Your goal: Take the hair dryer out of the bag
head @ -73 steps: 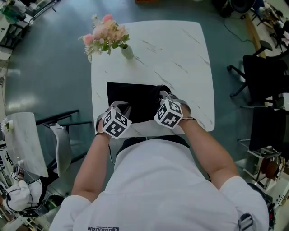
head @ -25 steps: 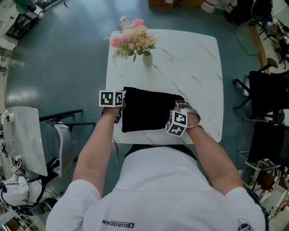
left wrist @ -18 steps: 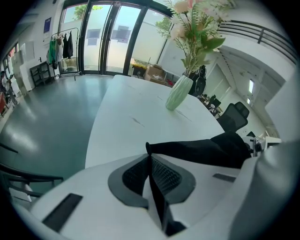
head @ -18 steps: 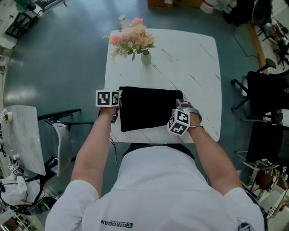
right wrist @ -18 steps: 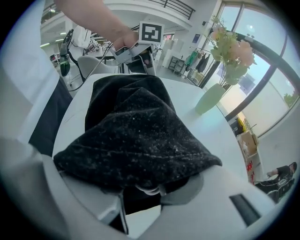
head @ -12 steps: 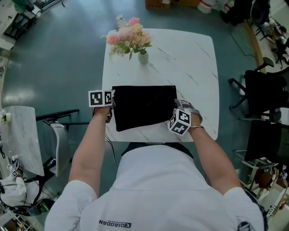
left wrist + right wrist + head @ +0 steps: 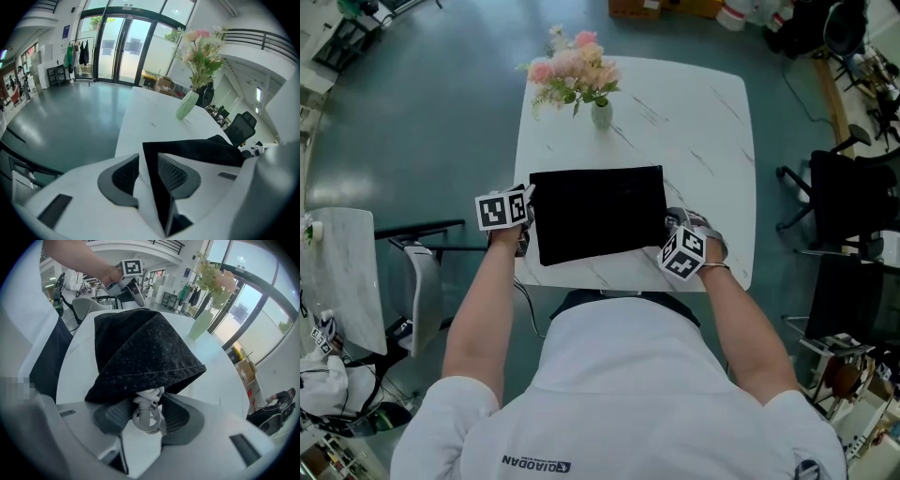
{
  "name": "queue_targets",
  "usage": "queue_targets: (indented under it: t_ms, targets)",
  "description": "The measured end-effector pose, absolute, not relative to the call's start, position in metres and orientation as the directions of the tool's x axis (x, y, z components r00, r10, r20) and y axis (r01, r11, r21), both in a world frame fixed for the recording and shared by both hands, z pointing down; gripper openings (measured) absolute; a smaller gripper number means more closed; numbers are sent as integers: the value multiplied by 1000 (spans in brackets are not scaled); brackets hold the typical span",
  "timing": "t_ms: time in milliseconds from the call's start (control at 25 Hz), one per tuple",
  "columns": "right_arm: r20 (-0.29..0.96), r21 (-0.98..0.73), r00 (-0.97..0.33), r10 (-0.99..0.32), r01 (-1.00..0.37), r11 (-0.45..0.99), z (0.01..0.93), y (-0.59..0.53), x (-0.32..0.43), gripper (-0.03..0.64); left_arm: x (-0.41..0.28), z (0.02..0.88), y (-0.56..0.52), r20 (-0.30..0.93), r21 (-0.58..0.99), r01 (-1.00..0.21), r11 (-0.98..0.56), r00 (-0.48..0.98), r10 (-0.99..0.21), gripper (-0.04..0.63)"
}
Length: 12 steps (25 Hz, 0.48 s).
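The hair dryer stays unseen inside the black bag (image 7: 598, 211) on the table (image 7: 703, 122); the left gripper (image 7: 147, 163) has just been opening its jaws, the bag's corner loose between them, while the right gripper (image 7: 148, 405) pinches a white cord (image 7: 149, 420) at the mouth, which probably wants drawing out next.

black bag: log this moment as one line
left gripper: jaws just opened, black bag corner between them | right gripper: closed on white cord at bag mouth | hair dryer: not visible

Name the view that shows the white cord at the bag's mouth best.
Right gripper view: the white cord coils from the mouth of the black bag, between the right gripper's jaws. The head view hides it behind that gripper; the left gripper view shows only the bag's other end.
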State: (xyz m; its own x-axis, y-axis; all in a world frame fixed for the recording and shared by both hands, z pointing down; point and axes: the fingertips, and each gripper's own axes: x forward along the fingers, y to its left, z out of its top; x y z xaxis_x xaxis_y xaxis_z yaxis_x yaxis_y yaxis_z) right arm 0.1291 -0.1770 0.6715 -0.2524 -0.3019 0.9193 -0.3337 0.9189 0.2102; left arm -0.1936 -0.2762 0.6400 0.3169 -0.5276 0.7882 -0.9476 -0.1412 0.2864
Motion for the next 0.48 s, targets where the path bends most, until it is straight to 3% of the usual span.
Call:
queue_targets:
  t_ms: [160, 320, 480]
  targets:
    - [921, 201, -255, -296, -340, 919, 672, -178, 128, 202, -193, 636, -229, 799, 319, -931, -178, 365, -478, 155]
    - [905, 198, -295, -307, -347, 917, 663, -178, 129, 260, -173, 647, -159, 844, 343, -902, -263, 419, -336, 192]
    - [902, 181, -329, -280, -303, 936, 660, -175, 119, 272, -157, 660, -107, 890, 318, -882, -349, 404, -211, 230]
